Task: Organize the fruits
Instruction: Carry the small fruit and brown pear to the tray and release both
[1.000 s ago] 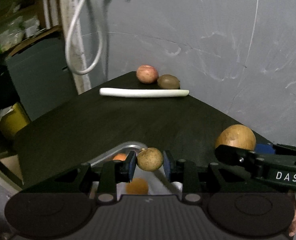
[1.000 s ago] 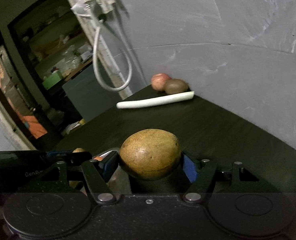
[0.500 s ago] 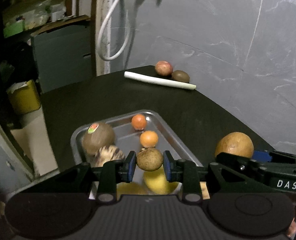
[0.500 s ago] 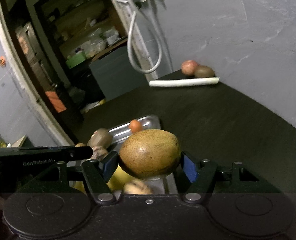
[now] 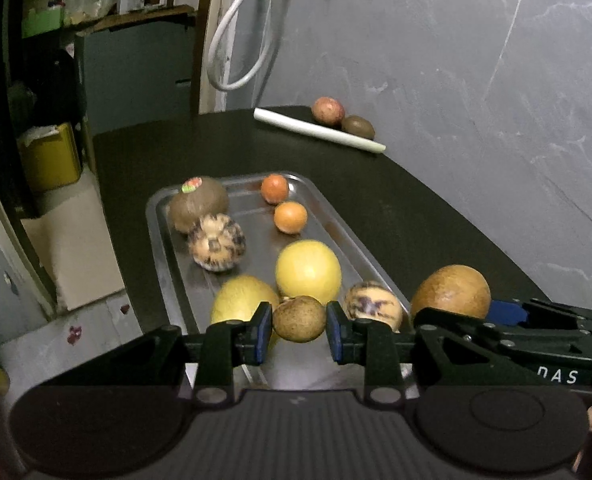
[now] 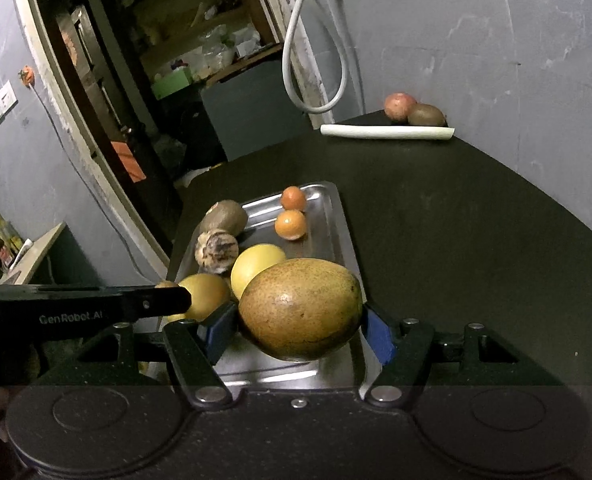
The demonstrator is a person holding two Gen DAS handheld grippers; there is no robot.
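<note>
My left gripper (image 5: 299, 326) is shut on a small brown speckled fruit (image 5: 299, 318), held above the near end of a steel tray (image 5: 164, 240). My right gripper (image 6: 299, 328) is shut on a large brown mango-like fruit (image 6: 300, 308) above the tray's near end (image 6: 335, 216); this fruit also shows in the left wrist view (image 5: 451, 290). The tray holds two small oranges (image 5: 290, 217), two yellow fruits (image 5: 307, 269), two mottled round fruits (image 5: 216, 247) and a brown fruit with a sticker (image 5: 198, 204).
On the dark table's (image 5: 415, 220) far corner lie a white stick (image 5: 317, 131), a reddish fruit (image 5: 327, 110) and a brown fruit (image 5: 358, 127). A grey wall (image 5: 475, 80) borders the table. White hose (image 5: 240, 40), cabinet and yellow bin (image 5: 50, 156) stand beyond.
Both grippers have risen and pulled back, each still holding its fruit, so the whole tray of fruit has come into view below them.
</note>
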